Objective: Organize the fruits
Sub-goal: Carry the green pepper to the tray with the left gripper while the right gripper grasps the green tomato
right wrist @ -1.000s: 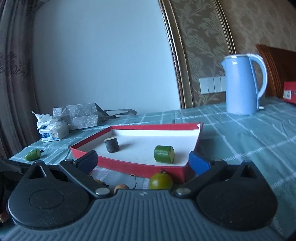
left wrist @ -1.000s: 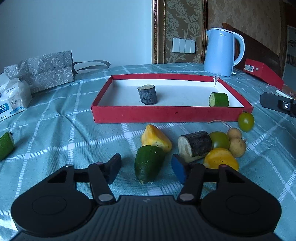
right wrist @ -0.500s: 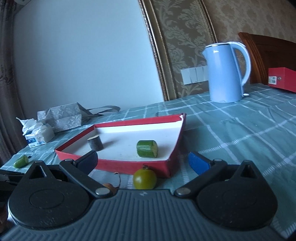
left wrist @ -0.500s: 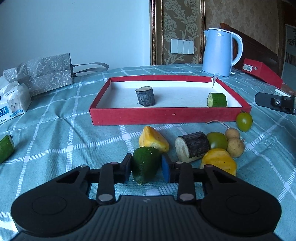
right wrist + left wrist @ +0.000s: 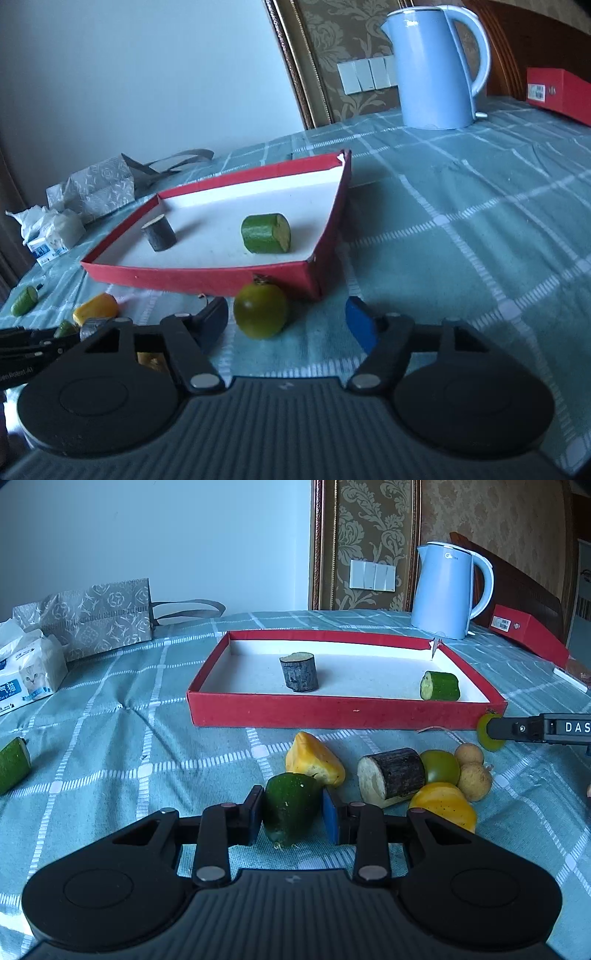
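The left gripper (image 5: 291, 816) is clamped on a dark green cucumber chunk (image 5: 291, 806), with both pads pressed on its sides; the chunk rests on the teal checked tablecloth (image 5: 110, 746). Just behind it lies a yellow wedge-shaped fruit piece (image 5: 314, 758), and to the right a dark-barked log-like piece with a pale cut face (image 5: 391, 775), a green round tomato (image 5: 441, 766), two small tan round fruits (image 5: 471, 766) and another yellow fruit piece (image 5: 443, 805) lie close together. The right gripper (image 5: 286, 321) has its jaws wide apart around a small olive-green round fruit (image 5: 261, 311), which stands nearer to the left finger and just beside the front wall of the shallow red cardboard tray (image 5: 207, 277). Inside the tray lie a short green cucumber piece (image 5: 266, 234) and a small dark stump piece (image 5: 159, 232), well apart. Behind the tray stands a light blue electric kettle (image 5: 432, 66).
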Action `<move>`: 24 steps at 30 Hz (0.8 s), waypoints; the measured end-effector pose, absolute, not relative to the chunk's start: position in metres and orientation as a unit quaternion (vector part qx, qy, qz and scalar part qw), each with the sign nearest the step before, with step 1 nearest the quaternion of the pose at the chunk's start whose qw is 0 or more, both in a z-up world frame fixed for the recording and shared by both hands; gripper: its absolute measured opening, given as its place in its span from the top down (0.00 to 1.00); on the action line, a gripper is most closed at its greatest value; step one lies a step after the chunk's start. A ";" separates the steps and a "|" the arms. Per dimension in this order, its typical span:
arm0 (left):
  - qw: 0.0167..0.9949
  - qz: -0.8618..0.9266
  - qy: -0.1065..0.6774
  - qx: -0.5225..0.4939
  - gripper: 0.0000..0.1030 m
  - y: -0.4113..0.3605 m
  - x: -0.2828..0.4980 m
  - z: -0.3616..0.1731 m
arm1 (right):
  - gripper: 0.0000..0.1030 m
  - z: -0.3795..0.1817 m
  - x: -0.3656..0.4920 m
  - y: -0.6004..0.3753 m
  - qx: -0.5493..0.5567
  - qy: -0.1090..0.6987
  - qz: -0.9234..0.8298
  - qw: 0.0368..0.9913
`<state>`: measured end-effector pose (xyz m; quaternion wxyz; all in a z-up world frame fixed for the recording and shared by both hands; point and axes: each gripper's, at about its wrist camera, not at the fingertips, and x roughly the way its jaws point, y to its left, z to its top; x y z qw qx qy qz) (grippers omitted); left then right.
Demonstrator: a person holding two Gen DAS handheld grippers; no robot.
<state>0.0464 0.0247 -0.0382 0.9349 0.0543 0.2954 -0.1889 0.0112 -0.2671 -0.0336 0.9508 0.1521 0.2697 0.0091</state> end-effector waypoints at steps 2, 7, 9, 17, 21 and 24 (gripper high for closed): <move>0.935 -0.189 0.296 0.054 0.68 0.025 0.047 -0.038 | 0.32 -0.034 0.011 -0.263 0.140 0.273 0.007 0.952; 0.935 -0.189 0.295 0.056 0.68 0.025 0.047 -0.038 | 0.34 -0.032 0.016 -0.245 0.105 0.279 0.004 0.954; 0.935 -0.188 0.295 0.057 0.68 0.024 0.046 -0.038 | 0.43 -0.031 0.020 -0.238 0.087 0.284 0.002 0.955; 0.936 -0.187 0.293 0.064 0.68 0.023 0.045 -0.039 | 0.53 -0.030 0.030 -0.222 0.044 0.296 -0.009 0.954; 0.936 -0.186 0.292 0.066 0.69 0.022 0.044 -0.039 | 0.63 -0.030 0.030 -0.225 0.052 0.293 -0.009 0.955; 0.936 -0.186 0.292 0.065 0.69 0.022 0.045 -0.039 | 0.68 -0.030 0.029 -0.231 0.070 0.289 -0.007 0.955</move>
